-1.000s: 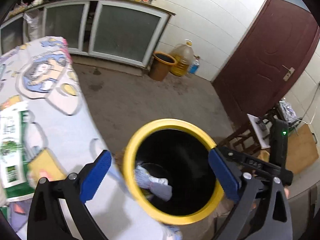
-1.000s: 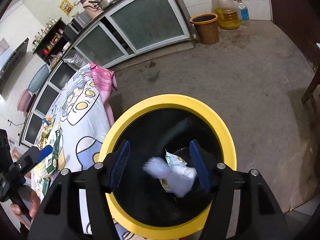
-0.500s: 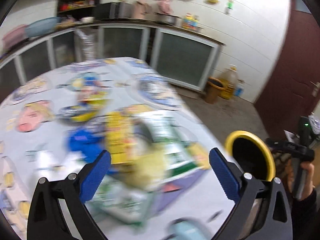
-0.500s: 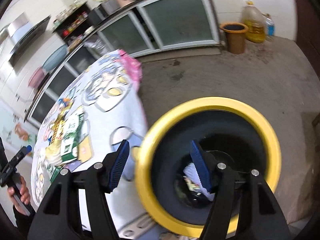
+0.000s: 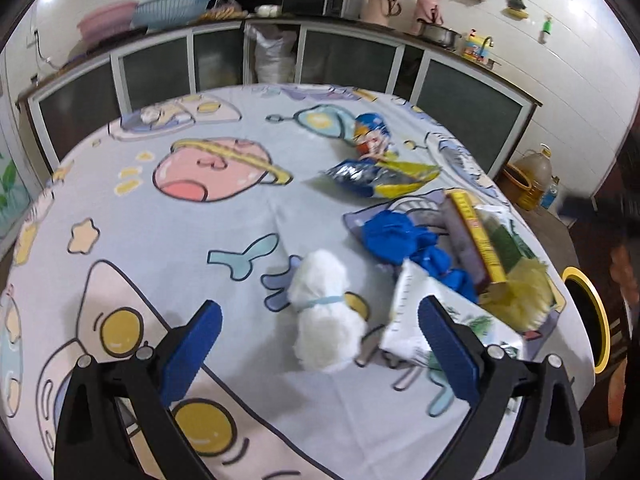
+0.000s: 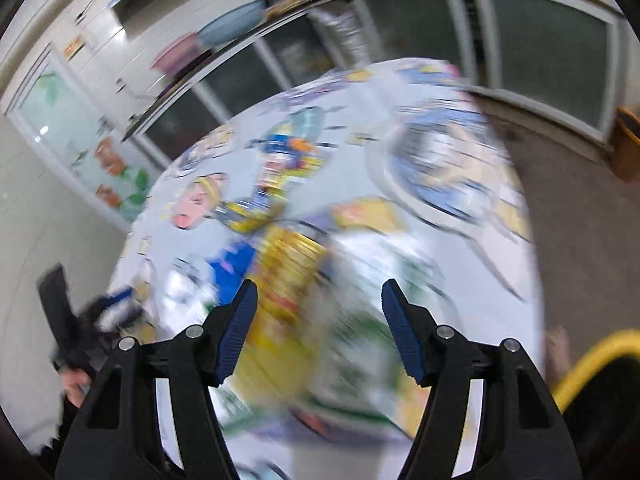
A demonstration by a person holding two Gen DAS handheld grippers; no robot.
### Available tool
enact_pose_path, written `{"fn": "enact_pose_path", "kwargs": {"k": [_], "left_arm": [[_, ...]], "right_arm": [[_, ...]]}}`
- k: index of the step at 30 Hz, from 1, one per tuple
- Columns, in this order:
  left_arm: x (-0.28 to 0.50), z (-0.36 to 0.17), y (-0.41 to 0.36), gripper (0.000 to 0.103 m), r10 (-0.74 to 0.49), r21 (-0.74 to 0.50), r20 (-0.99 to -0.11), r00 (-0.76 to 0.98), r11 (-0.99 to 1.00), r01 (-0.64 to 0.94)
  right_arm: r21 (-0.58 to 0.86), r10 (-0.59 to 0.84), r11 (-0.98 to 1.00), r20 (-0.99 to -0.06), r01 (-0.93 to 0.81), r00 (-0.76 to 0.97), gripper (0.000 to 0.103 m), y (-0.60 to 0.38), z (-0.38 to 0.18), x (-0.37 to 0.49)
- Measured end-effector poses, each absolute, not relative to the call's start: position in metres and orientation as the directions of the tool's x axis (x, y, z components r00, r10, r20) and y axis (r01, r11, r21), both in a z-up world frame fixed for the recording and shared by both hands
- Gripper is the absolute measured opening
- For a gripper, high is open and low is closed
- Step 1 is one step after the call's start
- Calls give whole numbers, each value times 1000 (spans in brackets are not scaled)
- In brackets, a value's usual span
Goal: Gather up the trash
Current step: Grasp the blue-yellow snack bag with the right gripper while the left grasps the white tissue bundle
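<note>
My left gripper (image 5: 320,350) is open and empty above a table with a cartoon-print cloth (image 5: 192,232). Just ahead of it lies a white fluffy wad (image 5: 322,312). To its right lie a white printed wrapper (image 5: 432,320), crumpled blue plastic (image 5: 404,240), a long yellow and brown box (image 5: 472,240), a yellow wad (image 5: 524,296) and snack bags (image 5: 380,176). The yellow-rimmed black bin (image 5: 588,312) stands off the table's right edge. My right gripper (image 6: 316,324) is open and empty over the blurred trash pile (image 6: 288,264); the bin's rim (image 6: 592,356) shows at lower right.
Glass-fronted cabinets (image 5: 340,60) line the far wall with bowls and kitchenware on top. An oil jug (image 5: 536,172) and a brown bucket (image 5: 516,188) stand on the floor at the right. In the right wrist view, bare floor (image 6: 580,220) lies right of the table.
Both grippers have swung away from the bin's mouth to over the table. The wad that the right gripper dropped lies in the bin. The right wrist view is blurred by motion.
</note>
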State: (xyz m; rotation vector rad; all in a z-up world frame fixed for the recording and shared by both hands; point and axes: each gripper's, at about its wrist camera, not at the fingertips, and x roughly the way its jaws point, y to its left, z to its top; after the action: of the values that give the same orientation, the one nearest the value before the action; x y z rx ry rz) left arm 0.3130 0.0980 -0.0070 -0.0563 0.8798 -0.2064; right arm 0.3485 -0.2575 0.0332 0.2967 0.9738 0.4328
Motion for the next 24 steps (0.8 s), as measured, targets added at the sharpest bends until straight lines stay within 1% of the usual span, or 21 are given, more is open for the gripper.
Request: {"fn": "enact_pose_path", "kwargs": {"k": [1,5,9,12,16,20,22,23,24], "left_arm": [[316,-10,101,95,-207,-140,-762,613,978,155],[331,-20,104,95,-228,-171,-771,595,974,151],[345,-26,101,95,-256,-193,-783,566,966,170],[359,-35,101,95,-252,-192,-805,537,967,166],[373,-44,104,95,-283,-238,-812,510,959,153],[385,-52,99,95,-283,-240,-823,493,959,150],[388,-57,97,85,-281,-245,-831,480,960,139],[389,-59,95,74,-274,-237,-838,472,962,139],[390,-61,93,67,-264,-224,-843,469,964,140]], "right_arm": [[427,489,872,-735,-239,470,65,-236,35,369],[379,454,890,-778,-252,435,65,-176,32,433],[350,406,913,-832,-211,378,65,-134,13,490],[327,376,925,-866,-196,330,65,-118,-5,517],[312,353,933,-891,-177,286,65,-101,-24,540],[303,342,936,-904,-178,258,65,-87,-37,552],[277,316,945,-914,-175,256,65,-82,-42,556],[271,310,946,-916,-178,254,64,-81,-44,558],[259,300,949,-920,-181,253,62,-79,-45,558]]}}
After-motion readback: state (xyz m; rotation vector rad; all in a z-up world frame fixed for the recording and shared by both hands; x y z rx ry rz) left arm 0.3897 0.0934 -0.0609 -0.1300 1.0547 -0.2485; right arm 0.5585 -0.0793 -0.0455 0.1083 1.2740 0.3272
